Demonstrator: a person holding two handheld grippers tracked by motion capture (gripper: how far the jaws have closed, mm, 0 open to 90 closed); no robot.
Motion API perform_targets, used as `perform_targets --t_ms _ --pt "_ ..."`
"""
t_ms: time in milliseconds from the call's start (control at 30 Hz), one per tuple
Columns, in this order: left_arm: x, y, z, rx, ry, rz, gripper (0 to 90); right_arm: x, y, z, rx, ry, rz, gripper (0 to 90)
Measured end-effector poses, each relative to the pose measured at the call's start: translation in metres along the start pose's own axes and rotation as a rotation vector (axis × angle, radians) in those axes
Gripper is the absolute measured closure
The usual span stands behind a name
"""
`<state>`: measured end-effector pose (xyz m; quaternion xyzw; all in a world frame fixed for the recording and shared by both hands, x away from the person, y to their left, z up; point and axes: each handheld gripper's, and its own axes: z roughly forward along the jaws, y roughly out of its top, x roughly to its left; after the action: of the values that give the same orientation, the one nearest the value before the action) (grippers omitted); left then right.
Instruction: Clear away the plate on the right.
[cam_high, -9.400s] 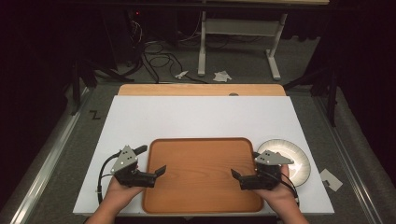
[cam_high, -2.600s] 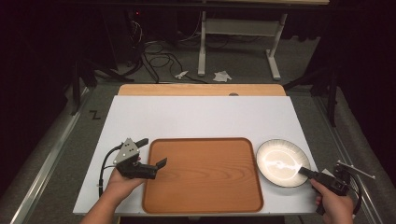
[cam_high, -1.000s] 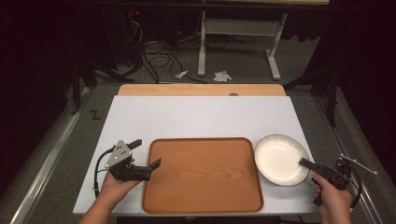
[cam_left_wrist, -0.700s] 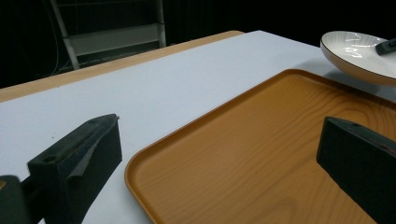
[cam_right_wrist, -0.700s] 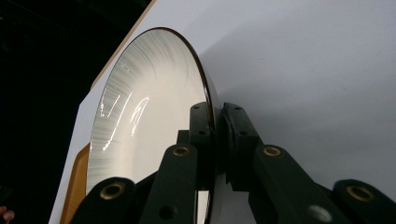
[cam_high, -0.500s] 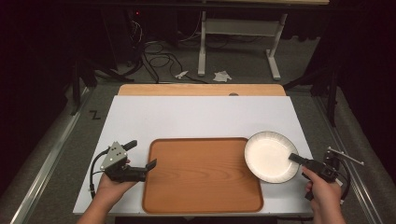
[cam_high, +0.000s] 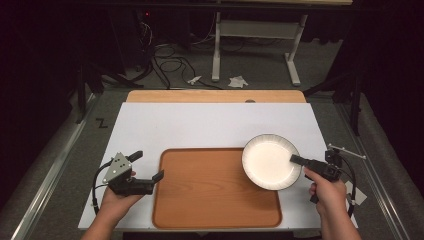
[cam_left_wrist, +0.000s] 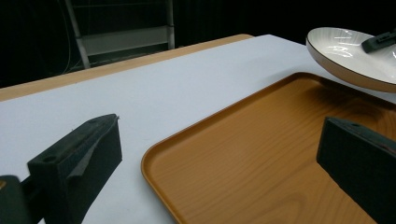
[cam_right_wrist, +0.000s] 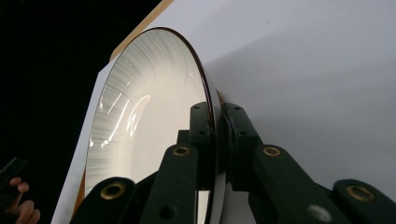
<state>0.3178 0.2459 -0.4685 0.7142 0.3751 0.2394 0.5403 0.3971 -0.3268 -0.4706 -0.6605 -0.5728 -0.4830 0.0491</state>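
A white plate (cam_high: 271, 161) with a dark ribbed rim hangs above the right edge of the brown wooden tray (cam_high: 210, 197). My right gripper (cam_high: 297, 160) is shut on the plate's right rim, and in the right gripper view its jaws pinch the plate (cam_right_wrist: 149, 107) edge-on. In the left gripper view the plate (cam_left_wrist: 350, 56) floats over the tray (cam_left_wrist: 261, 163) at the top right. My left gripper (cam_high: 149, 170) stands open just left of the tray, with nothing between its fingers (cam_left_wrist: 79, 163).
The white tabletop (cam_high: 210, 125) has a wooden strip (cam_high: 215, 96) along its far edge. Cables and a white desk frame (cam_high: 255, 35) lie on the floor beyond. Paper scraps (cam_high: 359, 197) sit off the table's right side.
My right gripper has carried the plate left, from the table beside the tray to above the tray's right edge. The left gripper has drifted slightly left and nearer.
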Motion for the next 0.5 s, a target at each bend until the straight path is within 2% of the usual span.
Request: perform_targets --t_ms 333,500 --pt "0.0 -0.001 0.0 0.004 -0.002 -0.002 1.0 0.028 0.006 0.026 0.023 0.048 -0.038 84.9" --pt "0.0 -0.001 0.002 0.006 -0.005 0.0 0.9 0.036 0.003 0.038 0.027 0.079 -0.041 84.9"
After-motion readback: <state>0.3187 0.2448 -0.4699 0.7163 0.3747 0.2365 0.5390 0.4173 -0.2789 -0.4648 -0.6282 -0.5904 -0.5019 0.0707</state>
